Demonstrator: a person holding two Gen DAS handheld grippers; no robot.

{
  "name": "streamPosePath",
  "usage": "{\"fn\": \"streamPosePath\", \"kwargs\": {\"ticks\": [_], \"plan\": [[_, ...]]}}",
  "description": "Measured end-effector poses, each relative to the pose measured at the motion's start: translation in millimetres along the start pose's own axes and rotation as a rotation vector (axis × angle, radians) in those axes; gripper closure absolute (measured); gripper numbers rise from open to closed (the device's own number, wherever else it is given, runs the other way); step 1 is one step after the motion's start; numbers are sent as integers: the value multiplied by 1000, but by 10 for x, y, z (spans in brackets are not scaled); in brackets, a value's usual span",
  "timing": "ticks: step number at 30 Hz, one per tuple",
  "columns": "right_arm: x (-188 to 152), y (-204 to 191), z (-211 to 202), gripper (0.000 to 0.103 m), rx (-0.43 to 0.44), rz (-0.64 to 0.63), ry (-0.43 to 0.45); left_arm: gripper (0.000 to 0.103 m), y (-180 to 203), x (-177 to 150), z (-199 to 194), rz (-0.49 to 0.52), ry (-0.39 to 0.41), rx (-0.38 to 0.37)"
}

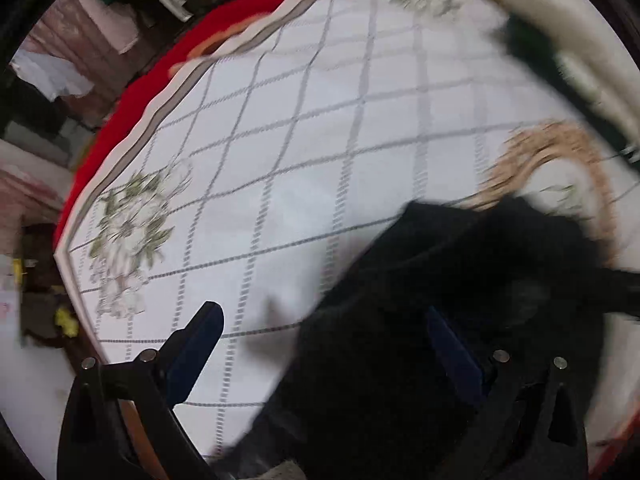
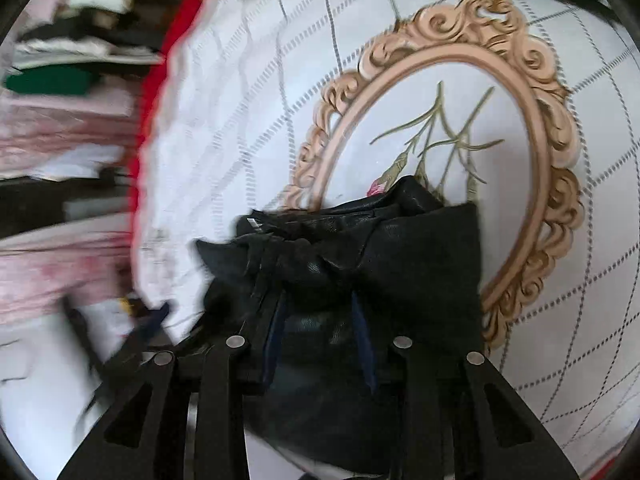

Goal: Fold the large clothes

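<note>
A black leather-like garment (image 2: pixel 400 256) lies bunched on a white bedspread (image 2: pixel 224 136) with a grey grid. My right gripper (image 2: pixel 324 320) is shut on a fold of this garment, the cloth pinched between its blue pads. In the left wrist view the same black garment (image 1: pixel 420 320) fills the lower right. My left gripper (image 1: pixel 324 320) is open. Its left finger (image 1: pixel 200 336) is over the bedspread and its right finger (image 1: pixel 452 348) lies against the black cloth. The view is blurred.
The bedspread (image 1: pixel 320 120) has a printed flower (image 1: pixel 132 220) and an ornate peach oval frame (image 2: pixel 532 160). A red edge (image 1: pixel 132 92) runs along the bed's far side. Stacked clothes (image 2: pixel 60 80) sit beyond it. A dark item (image 1: pixel 532 44) lies at the far right.
</note>
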State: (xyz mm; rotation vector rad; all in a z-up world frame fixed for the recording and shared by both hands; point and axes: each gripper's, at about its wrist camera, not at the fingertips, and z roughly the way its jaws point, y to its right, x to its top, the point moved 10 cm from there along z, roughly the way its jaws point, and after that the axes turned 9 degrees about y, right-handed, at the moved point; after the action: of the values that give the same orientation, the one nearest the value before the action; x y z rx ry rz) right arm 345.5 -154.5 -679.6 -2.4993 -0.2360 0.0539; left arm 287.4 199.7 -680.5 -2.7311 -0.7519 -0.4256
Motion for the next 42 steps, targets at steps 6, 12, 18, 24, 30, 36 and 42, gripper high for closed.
{"fn": "streamPosePath", "kwargs": {"ticks": [6,12,18,24,30,36,42], "plan": [[-137,463,-207,18,-35,-190,100,0,-12,-103,171,-14,-13,-32],[-333,701,365,18,325,15,-96,0,-31,-134,277,-47,-58,-83],[-256,433,593,17,394,-40,-163,0,-40,-141,389,-62,-76,-116],[-390,130,9,18,642,-22,-182,0,-4,-206,447,-85,-85,-148],[-415,308,276,16,589,27,-219,0,-77,-311,503,-92,-73,-181],[-418,440,445,36,449,76,-128,0,-101,-271,515,-82,-62,-176],[-659,620,-1,49,393,214,17,0,-549,-383,-189,-289,14,-253]]}}
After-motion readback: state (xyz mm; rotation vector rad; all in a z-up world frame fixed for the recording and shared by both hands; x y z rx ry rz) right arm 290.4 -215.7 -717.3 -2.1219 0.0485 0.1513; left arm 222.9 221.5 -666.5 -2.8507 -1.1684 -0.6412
